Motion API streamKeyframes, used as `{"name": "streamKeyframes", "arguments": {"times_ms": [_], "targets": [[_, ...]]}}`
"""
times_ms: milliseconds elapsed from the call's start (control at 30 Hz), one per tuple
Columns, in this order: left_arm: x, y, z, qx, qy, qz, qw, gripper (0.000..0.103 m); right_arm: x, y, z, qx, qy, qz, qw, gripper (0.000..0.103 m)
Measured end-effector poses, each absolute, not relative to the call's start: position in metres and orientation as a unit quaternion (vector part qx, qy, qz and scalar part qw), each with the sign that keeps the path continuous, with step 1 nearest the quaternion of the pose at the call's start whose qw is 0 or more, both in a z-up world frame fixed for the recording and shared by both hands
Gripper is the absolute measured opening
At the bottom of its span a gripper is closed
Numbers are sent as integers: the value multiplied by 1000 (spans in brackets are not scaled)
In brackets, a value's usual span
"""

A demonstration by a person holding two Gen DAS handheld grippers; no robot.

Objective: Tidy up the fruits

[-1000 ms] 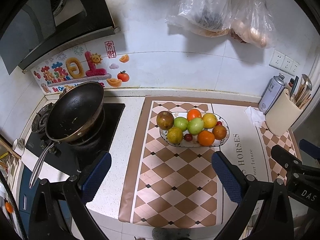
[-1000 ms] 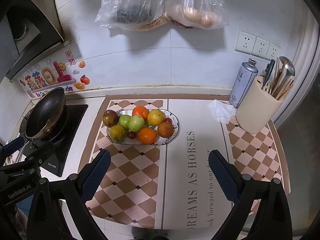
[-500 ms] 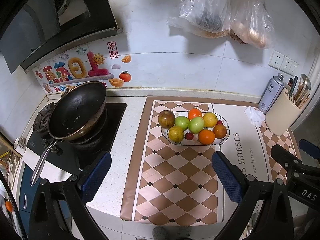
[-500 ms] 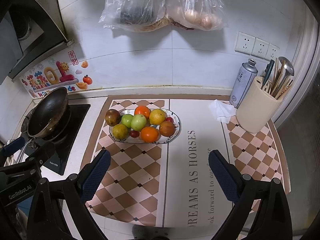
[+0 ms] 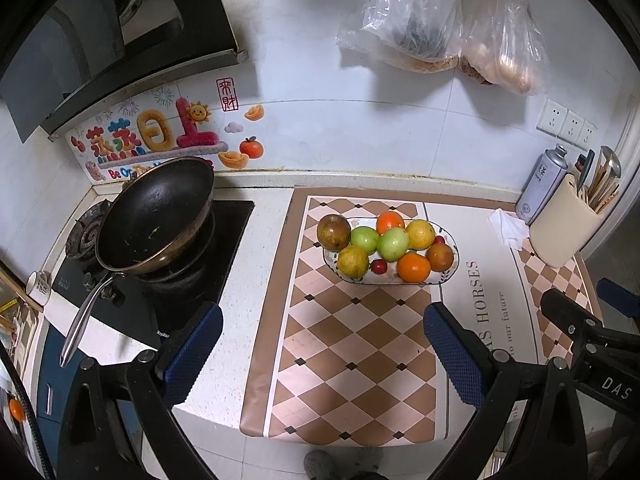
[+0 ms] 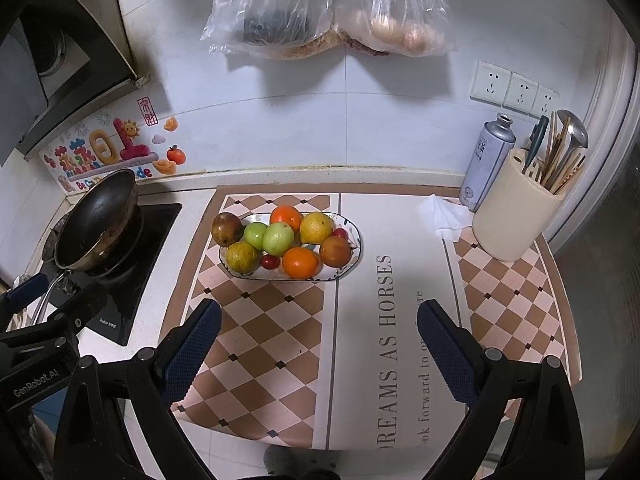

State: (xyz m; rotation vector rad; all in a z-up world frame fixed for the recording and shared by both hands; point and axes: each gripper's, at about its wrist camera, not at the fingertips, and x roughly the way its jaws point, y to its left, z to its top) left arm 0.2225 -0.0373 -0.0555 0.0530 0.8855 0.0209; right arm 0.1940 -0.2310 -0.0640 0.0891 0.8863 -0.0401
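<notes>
An oval plate (image 5: 451, 272) (image 6: 356, 256) on the checkered mat holds several fruits: two oranges (image 5: 414, 267) (image 6: 300, 263), two green fruits (image 5: 393, 244) (image 6: 277, 238), yellow citrus (image 5: 420, 234) (image 6: 316, 228), brown round fruits (image 5: 333, 232) (image 6: 227, 229) and small red ones (image 5: 379, 267) (image 6: 270, 261). My left gripper (image 5: 324, 354) is open and empty, held above the mat in front of the plate. My right gripper (image 6: 320, 350) is open and empty, also in front of the plate. Each gripper shows at the other view's edge.
A black wok (image 5: 156, 216) (image 6: 98, 220) sits on the stove at left. A cream utensil holder (image 5: 568, 226) (image 6: 516, 216), a spray can (image 6: 486, 160) and a crumpled tissue (image 6: 444, 216) stand at right. Plastic bags (image 6: 328, 4) hang on the wall.
Both views have shifted slightly; the plate sits a little further right and lower in frame. Both grippers stay open and empty.
</notes>
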Motion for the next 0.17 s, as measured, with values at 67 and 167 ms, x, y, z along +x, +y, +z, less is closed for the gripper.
{"name": "streamKeyframes", "arguments": {"times_ms": [67,167], "targets": [[222,-37,-55,27,426,11,904,103,195,-233,-64,43,428,-19,902,100],[221,-37,-55,28,420,12,907,103,195,-233,-64,43,428,-19,902,100]]}}
